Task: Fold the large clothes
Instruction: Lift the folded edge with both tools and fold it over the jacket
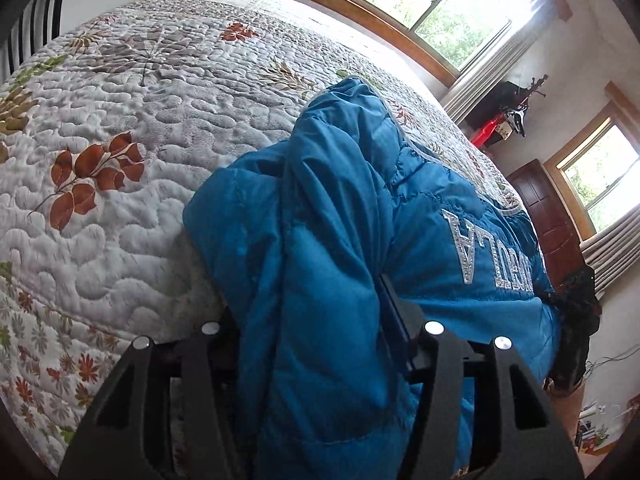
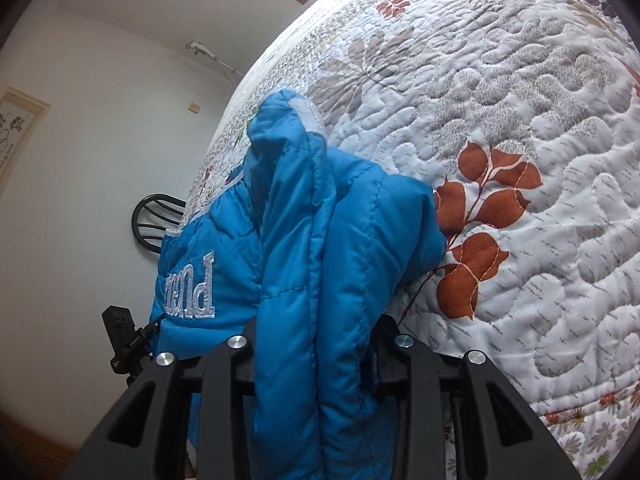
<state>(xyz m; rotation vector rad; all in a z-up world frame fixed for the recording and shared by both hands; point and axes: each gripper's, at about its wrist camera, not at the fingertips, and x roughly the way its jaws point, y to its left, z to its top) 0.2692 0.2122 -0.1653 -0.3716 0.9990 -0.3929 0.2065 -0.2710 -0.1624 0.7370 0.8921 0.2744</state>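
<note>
Ahead of my left tool a bed (image 1: 168, 92) spreads under a white quilt printed with rust and grey leaves. Beyond it to the right, two wood-framed windows (image 1: 432, 4) blaze with daylight beside pale curtains (image 1: 480, 76) and a dark wooden door (image 1: 548, 216). Left of my right tool I see a white wall (image 2: 100, 80) and a black chair (image 2: 154, 216).

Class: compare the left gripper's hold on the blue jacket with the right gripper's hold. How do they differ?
The left gripper grips a smooth fold of the jacket; the right gripper grips a quilted, stitched fold. The silver lettering lies right of the left gripper, left of the right gripper. Both have jaws shut on the jacket, above the quilt.
</note>
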